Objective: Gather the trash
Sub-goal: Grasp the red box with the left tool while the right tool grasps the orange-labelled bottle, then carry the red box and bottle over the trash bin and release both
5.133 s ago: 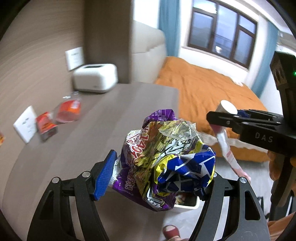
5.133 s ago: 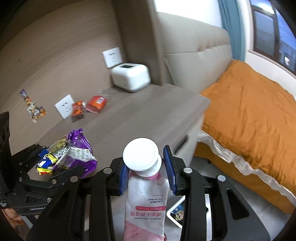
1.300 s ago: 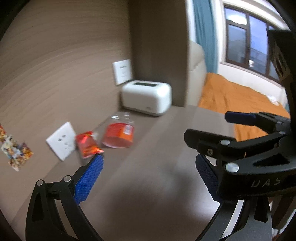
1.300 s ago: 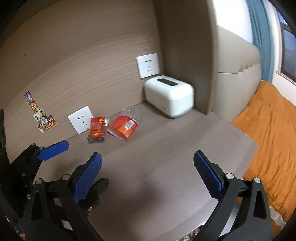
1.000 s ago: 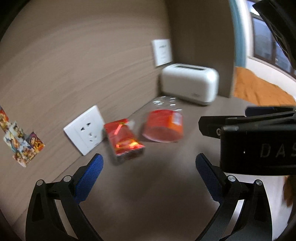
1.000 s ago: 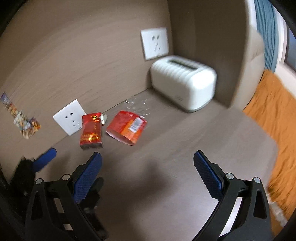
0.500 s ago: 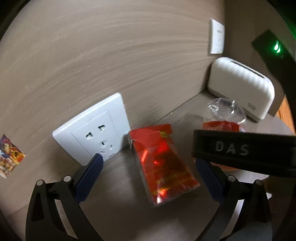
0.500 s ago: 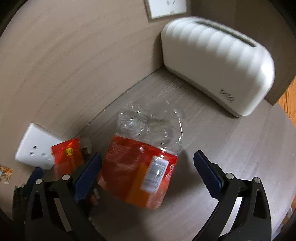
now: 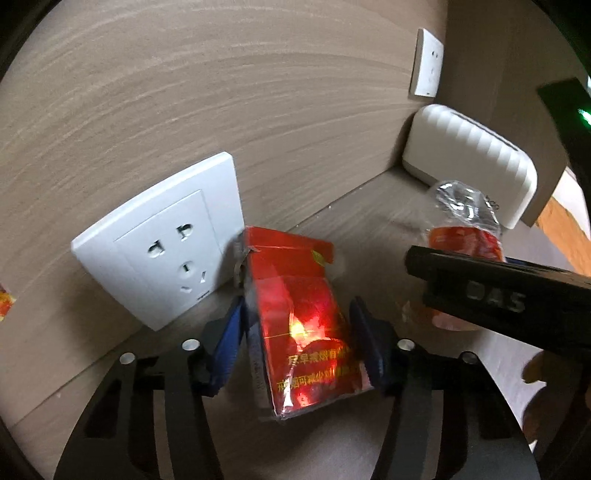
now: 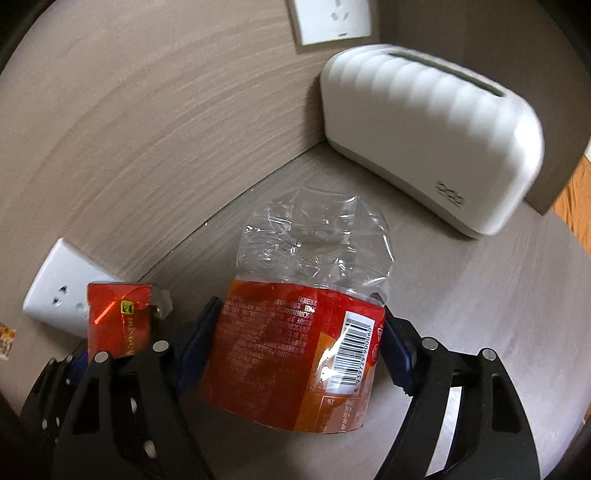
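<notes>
A red cigarette pack (image 9: 299, 325) in torn cellophane lies on the brown tabletop (image 9: 369, 206) below a wall socket. My left gripper (image 9: 297, 338) is closing on it, and both blue pads (image 9: 231, 332) touch its long sides. To its right lies a crushed clear plastic bottle (image 10: 306, 339) with a red label. My right gripper (image 10: 297, 347) is closing too, its pads (image 10: 397, 350) against both sides of the label. The bottle (image 9: 465, 236) shows behind the right gripper's black finger in the left wrist view. The pack (image 10: 118, 317) shows at the lower left in the right wrist view.
A white ribbed box (image 10: 424, 129) stands in the corner just beyond the bottle. Close behind both items rises the wood-grain wall, which carries a low socket (image 9: 162, 240) and a higher one (image 10: 328, 18). An orange bedspread (image 10: 576, 199) lies past the table's right edge.
Both grippers came forward and down from wide open over the table. The left jaws have narrowed onto the red pack, the right jaws onto the bottle.
</notes>
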